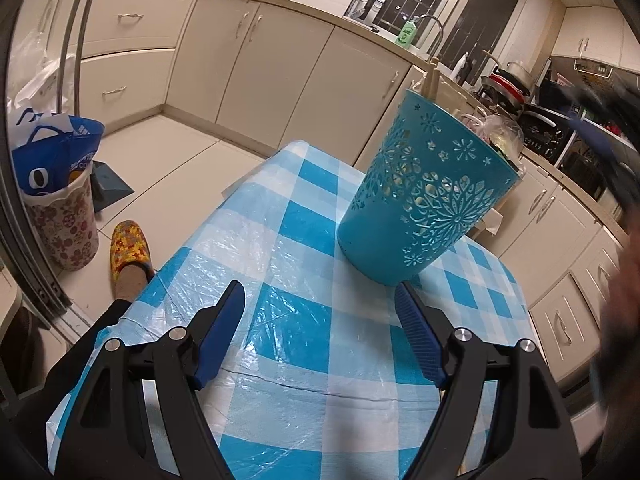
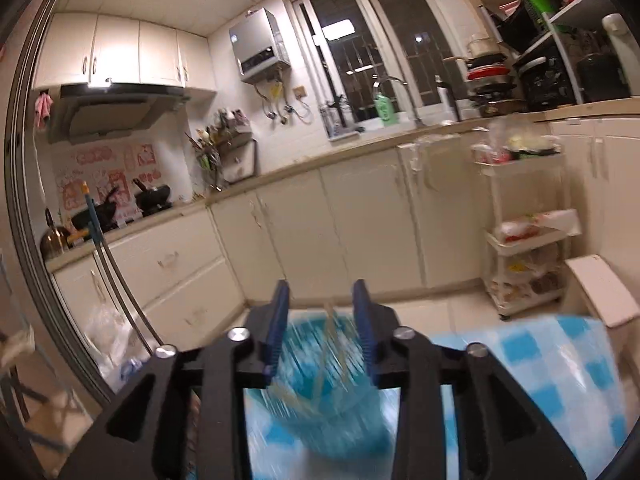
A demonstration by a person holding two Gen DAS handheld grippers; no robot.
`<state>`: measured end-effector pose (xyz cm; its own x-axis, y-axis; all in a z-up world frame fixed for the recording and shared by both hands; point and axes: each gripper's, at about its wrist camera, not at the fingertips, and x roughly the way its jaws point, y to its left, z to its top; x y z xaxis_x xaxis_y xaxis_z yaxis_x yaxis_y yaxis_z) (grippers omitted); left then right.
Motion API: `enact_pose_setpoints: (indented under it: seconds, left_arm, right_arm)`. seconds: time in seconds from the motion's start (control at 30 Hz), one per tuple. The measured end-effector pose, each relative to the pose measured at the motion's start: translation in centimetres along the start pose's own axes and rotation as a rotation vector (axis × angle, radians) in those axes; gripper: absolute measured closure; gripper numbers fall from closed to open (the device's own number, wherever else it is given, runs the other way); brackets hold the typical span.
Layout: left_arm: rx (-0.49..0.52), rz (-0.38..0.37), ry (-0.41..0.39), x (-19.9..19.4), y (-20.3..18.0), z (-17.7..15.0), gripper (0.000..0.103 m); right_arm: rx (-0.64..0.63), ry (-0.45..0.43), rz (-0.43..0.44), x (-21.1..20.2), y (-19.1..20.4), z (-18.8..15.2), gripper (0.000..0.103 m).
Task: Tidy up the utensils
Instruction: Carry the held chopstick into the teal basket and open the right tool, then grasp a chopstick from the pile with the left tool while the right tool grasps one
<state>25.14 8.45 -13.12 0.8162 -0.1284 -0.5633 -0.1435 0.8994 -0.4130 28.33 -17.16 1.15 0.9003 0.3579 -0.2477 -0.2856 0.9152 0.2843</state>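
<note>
A blue perforated holder cup (image 1: pixel 424 196) stands on the blue-and-white checked tablecloth (image 1: pixel 288 320), with wooden utensil handles (image 1: pixel 431 76) sticking up from its far rim. My left gripper (image 1: pixel 320 300) is open and empty, just in front of the cup and to its left. In the right wrist view my right gripper (image 2: pixel 321 300) is open and hovers above the blurred blue cup (image 2: pixel 320 392), where thin wooden sticks (image 2: pixel 332 344) show between the jaws without being held. A dark blur at the right edge of the left wrist view (image 1: pixel 600 140) may be the right gripper.
Cream cabinets (image 1: pixel 280 64) and a countertop ring the room. A floral bin with a blue bag (image 1: pixel 60 200) and a slippered foot (image 1: pixel 128 248) are on the floor to the left. A white tiered cart (image 2: pixel 524 232) and a white bin (image 2: pixel 604 292) stand beyond the table's right.
</note>
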Motion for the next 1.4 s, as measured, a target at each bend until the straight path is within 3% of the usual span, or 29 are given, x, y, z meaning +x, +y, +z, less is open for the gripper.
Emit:
enact_pose_setpoints:
  seconds: [0.1,0.23,0.4,0.5,0.63,0.83,0.97,1.23,1.4]
  left_arm:
    - [0.005,0.01,0.002,0.0,-0.1,0.0,0.028]
    - [0.021,0.025,0.005,0.0,-0.4,-0.1,0.027]
    - [0.083,0.056,0.008,0.0,-1.6,-0.1,0.026]
    - [0.128,0.061,0.07,0.3,-3.0,-0.5,0.025]
    - [0.298,0.068,0.17,1.3,-6.9,-2.5,0.025]
    - [0.479,0.107,0.225,2.7,-11.4,-4.8,0.025]
    - [0.486,0.154,0.283,4.1,-11.8,-5.5,0.035]
    - [0.532,0.167,0.302,4.8,-13.1,-6.0,0.037]
    - [0.526,0.139,0.317,5.0,-13.4,-6.1,0.053]
  right_arm:
    - [-0.004,0.083,-0.063,-3.4,-2.1,-4.4,0.068]
    - [0.038,0.211,-0.153,-5.1,-5.3,-9.3,0.068]
    - [0.101,0.286,-0.2,-5.9,-8.1,-12.6,0.068]
    - [0.117,0.317,-0.215,-6.0,-9.0,-14.0,0.068]
    - [0.143,0.3,-0.195,-6.3,-9.1,-14.1,0.068]
    - [0.17,0.307,-0.16,-6.2,-9.6,-13.9,0.068]
    - [0.193,0.303,-0.137,-6.3,-9.9,-13.9,0.065]
    - [0.217,0.308,-0.114,-6.3,-10.2,-13.9,0.06]
    - [0.233,0.308,-0.108,-6.4,-10.5,-14.0,0.059]
